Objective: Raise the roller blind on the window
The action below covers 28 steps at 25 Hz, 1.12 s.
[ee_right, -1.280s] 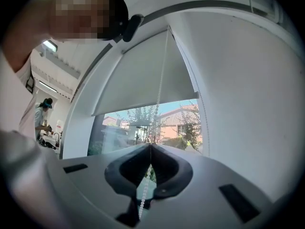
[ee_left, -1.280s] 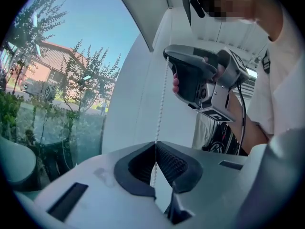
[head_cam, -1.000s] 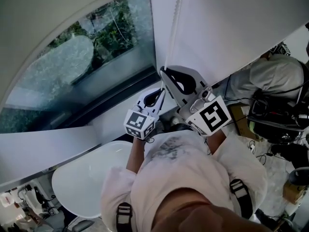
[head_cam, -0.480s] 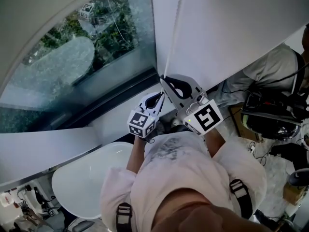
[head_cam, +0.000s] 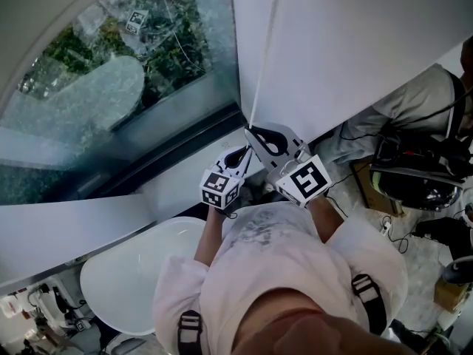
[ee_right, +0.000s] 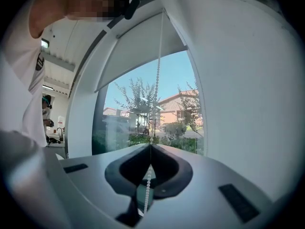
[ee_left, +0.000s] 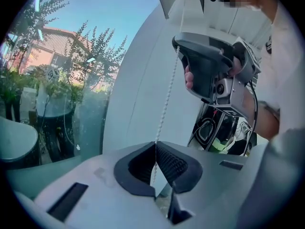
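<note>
A white bead chain (head_cam: pixel 264 50) hangs down the edge of the white wall panel beside the window (head_cam: pixel 111 87). My right gripper (head_cam: pixel 250 130) is shut on this chain, and my left gripper (head_cam: pixel 244 151) is shut on it just below. In the left gripper view the chain (ee_left: pixel 167 99) runs up from the shut left gripper (ee_left: pixel 155 143) to the right gripper's grey body (ee_left: pixel 205 66). Seen from the right gripper (ee_right: pixel 150 145), the chain (ee_right: pixel 157 80) climbs to the top of the frame. The roller blind (ee_right: pixel 138 51) covers only the upper part of the glass.
A white rounded table (head_cam: pixel 133 272) sits low at my left. Another person (head_cam: pixel 417 113) sits at the right among dark equipment and cables (head_cam: pixel 414 183). The window sill (head_cam: pixel 177 180) runs under the glass. Trees and houses show outside.
My right gripper has come down along the line of the chain, closer to my body. The left gripper has dropped slightly with it. Both stay shut on the chain.
</note>
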Each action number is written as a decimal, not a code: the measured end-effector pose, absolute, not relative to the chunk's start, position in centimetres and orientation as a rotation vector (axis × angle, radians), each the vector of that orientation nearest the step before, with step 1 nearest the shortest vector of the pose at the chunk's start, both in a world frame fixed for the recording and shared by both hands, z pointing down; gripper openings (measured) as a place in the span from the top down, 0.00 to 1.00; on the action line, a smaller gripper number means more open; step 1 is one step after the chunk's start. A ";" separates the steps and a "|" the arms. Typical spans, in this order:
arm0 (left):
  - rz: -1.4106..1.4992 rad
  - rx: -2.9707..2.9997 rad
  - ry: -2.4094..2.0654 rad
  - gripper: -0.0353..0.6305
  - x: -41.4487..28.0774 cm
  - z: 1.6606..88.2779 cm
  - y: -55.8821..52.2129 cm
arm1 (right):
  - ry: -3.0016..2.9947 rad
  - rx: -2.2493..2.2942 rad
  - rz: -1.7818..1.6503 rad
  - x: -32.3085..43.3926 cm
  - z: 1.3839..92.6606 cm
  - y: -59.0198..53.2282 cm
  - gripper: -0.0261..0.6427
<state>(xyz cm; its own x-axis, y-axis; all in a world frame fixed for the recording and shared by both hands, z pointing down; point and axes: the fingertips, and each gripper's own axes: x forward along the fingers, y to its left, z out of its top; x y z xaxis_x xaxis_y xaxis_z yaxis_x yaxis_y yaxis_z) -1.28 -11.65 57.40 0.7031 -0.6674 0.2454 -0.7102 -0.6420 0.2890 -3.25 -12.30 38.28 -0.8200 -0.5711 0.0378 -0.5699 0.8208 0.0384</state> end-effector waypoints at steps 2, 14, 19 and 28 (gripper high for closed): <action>0.172 2.538 -1.070 0.93 -1.3 58.2 -11.6 | -2.933 0.915 -0.019 -3.2 39.2 -12.2 0.87; 0.234 2.467 -1.027 0.93 -1.1 63.1 -10.8 | -2.839 0.903 0.041 -2.8 44.2 -11.6 0.87; 0.272 2.439 -1.008 0.93 -0.8 65.3 -10.5 | -2.812 0.885 0.073 -2.5 46.3 -11.4 0.87; 0.268 2.463 -1.007 0.93 -0.6 65.0 -9.7 | -2.817 0.873 0.062 -2.4 46.5 -11.5 0.87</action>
<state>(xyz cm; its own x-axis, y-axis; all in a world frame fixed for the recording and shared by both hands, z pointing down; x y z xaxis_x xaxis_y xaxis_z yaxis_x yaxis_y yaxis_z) -0.57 -9.70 64.97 0.7126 -0.6114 0.3441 -0.7016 -0.6245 0.3432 -2.43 -11.46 46.49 -0.8079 -0.5562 0.1947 -0.5643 0.8254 0.0166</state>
